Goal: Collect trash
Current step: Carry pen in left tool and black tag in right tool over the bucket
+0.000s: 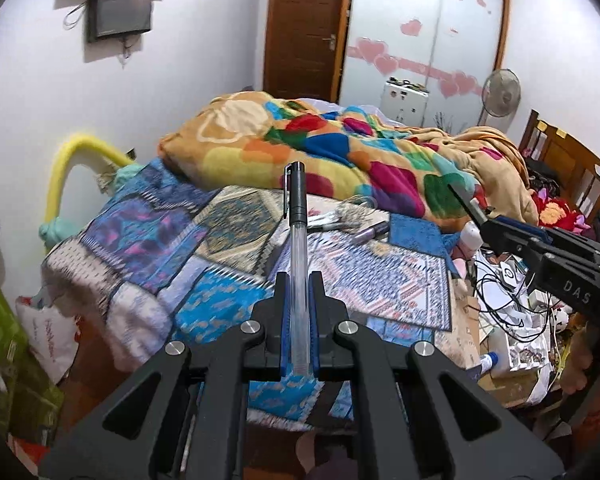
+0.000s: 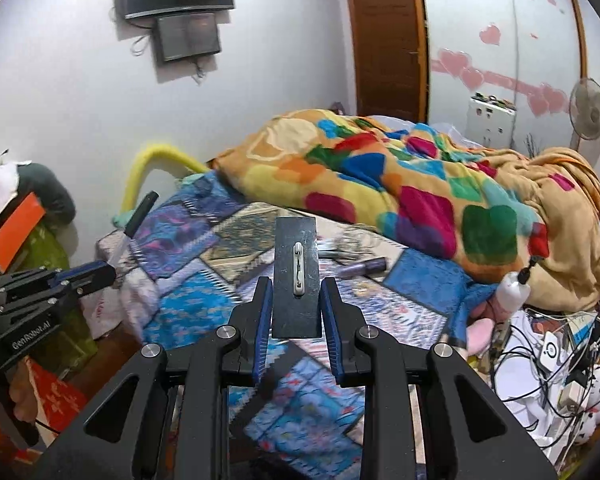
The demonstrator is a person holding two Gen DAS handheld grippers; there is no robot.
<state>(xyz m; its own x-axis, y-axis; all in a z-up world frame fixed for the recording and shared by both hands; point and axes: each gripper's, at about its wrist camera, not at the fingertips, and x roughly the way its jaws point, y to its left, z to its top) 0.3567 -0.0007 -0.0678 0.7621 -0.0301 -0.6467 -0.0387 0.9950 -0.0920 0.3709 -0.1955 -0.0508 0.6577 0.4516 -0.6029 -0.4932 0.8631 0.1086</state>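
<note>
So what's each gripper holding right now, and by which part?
Left gripper: a pen, by its clear barrel. Right gripper: a flat dark card, by its lower side edges.

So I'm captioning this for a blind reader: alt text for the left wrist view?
The left gripper clamps a clear pen with a black cap, pointing up over a bed's patchwork cover. A colourful blanket lies behind; the right gripper enters at right.

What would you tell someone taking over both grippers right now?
Left gripper: shut on a pen, cap pointing away.
Right gripper: shut on a flat dark card with a small white piece on it.
Both are held above the bed.
Done: two items picked up.
Left: bin them; no bin in view. A purple tube and small clutter remain on the bed.
</note>
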